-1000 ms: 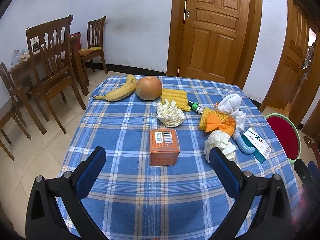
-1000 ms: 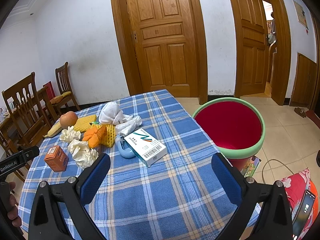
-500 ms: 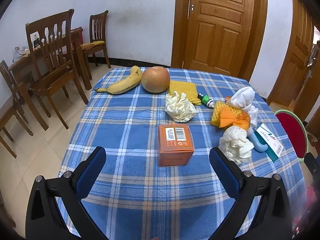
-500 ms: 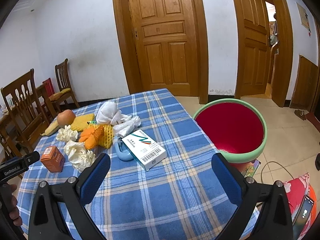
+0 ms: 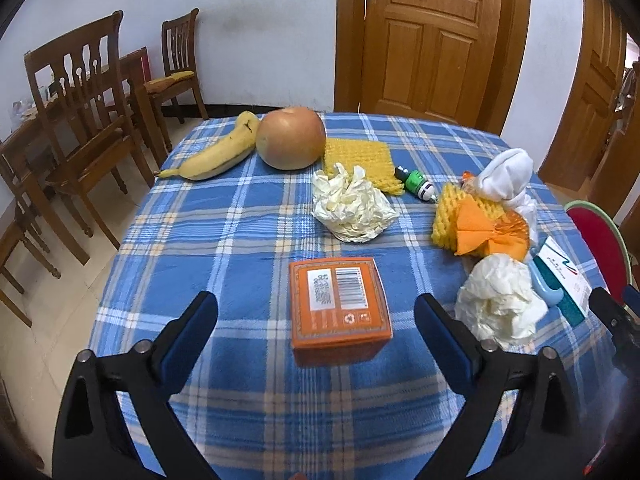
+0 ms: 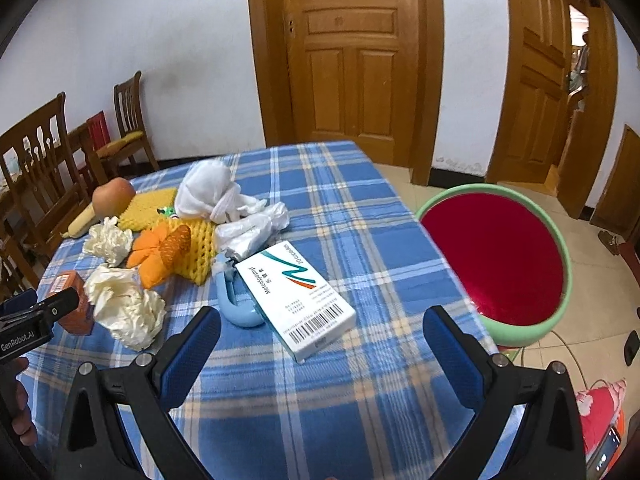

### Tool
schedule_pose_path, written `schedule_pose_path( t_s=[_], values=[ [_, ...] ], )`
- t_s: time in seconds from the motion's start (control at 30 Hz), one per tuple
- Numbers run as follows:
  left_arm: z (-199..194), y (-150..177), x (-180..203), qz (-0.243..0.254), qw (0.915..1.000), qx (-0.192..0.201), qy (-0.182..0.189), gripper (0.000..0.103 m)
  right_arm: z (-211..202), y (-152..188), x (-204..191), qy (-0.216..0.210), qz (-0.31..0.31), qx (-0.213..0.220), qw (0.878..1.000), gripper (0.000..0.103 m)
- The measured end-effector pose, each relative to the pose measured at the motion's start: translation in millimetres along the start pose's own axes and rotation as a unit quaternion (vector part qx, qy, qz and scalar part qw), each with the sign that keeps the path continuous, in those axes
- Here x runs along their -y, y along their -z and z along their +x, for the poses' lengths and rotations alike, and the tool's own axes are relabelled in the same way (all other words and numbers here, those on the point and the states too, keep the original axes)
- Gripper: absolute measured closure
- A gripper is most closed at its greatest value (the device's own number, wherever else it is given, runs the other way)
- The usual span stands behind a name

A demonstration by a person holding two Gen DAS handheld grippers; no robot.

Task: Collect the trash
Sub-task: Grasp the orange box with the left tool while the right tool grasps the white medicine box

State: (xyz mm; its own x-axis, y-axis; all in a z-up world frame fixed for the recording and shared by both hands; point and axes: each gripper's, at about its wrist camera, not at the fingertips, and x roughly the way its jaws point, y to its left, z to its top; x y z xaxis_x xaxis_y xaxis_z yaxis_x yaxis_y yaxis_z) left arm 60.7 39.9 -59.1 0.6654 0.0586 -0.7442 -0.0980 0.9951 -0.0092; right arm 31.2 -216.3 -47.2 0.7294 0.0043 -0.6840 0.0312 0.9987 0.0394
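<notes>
**Both grippers spread above the trash on the checked table**

Left gripper (image 5: 316, 312) tilts down over the blue-and-white checked tablecloth (image 5: 224, 240), its blue-padded jaws wide and just beginning to close. The small orange cardboard box (image 5: 339, 306) lies between them, with neither pad touching it. Right gripper (image 6: 322, 330) also slants downward, jaws released and nothing gripped; the white medicine carton with a barcode (image 6: 298, 294) sits just beyond its fingertips, towards 12 o'clock.

Off the table edge, at 3 o'clock from the carton, stands the round bin with a green rim and red inside (image 6: 500, 256); what shows of its inside holds nothing.

In the left wrist view, a crumpled cream paper ball (image 5: 354, 210) lies at 12 o'clock from the orange box, and a second crumpled paper wad (image 5: 500, 300) at 3 o'clock, just beside the right-hand finger. Further back are a yellow banana (image 5: 216, 152), a round orange-brown fruit (image 5: 291, 138), a yellow foam net sheet (image 5: 360, 158), a small green-and-black bottle (image 5: 416, 182), an orange folded paper on yellow foam netting (image 5: 480, 226) and a white cloth bundle (image 5: 508, 174).

A pale blue curved plastic piece (image 6: 236, 300) is partly tucked under the carton, and I cannot tell what it is. The person's hand (image 6: 18, 404) is cut off at the right wrist view's left edge.
</notes>
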Motion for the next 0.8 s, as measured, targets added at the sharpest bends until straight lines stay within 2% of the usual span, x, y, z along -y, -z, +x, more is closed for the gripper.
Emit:
schedule_pose_path(
  t_s=[0.07, 0.17, 0.23, 0.27, 0.33, 0.37, 0.57, 0.8],
  values=[
    [5.1, -0.9, 1.4, 0.001, 1.0000, -0.004, 0.001, 0.009, 6.6, -1.8, 1.5, 0.000, 0.001, -0.007, 1.000, 0.000],
    [12.3, -1.1, 3.6, 0.002, 0.9999, -0.011, 0.012, 0.021, 13.8, -3.3, 4.5, -0.002, 0.003, -0.017, 1.000, 0.000],
    [16.8, -1.1, 4.5, -0.003, 0.9995, -0.020, 0.023, 0.036, 18.3, -3.4, 6.0, -0.006, 0.004, -0.022, 1.000, 0.001],
    [19.2, -1.1, 4.7, -0.006, 0.9992, -0.025, 0.030, 0.039, 20.4, -3.2, 6.9, -0.007, 0.005, -0.026, 1.000, 0.004],
    [22.4, -1.5, 4.1, -0.010, 0.9989, -0.030, 0.035, 0.053, 25.4, -2.3, 8.3, -0.012, 0.008, -0.034, 0.999, 0.006],
    [22.9, -1.6, 3.7, -0.012, 0.9988, -0.031, 0.037, 0.055, 27.6, -1.7, 8.7, -0.015, 0.010, -0.038, 0.999, 0.008],
    [19.5, -3.9, -0.1, -0.021, 0.9984, -0.024, 0.047, 0.056, 31.3, -2.0, 14.5, -0.035, 0.027, -0.049, 0.998, 0.019],
    [-3.5, -7.2, 1.9, -0.016, 0.9979, 0.002, 0.062, 0.056, 34.2, -4.0, 16.2, -0.052, 0.032, -0.049, 0.997, 0.027]
  ],
)
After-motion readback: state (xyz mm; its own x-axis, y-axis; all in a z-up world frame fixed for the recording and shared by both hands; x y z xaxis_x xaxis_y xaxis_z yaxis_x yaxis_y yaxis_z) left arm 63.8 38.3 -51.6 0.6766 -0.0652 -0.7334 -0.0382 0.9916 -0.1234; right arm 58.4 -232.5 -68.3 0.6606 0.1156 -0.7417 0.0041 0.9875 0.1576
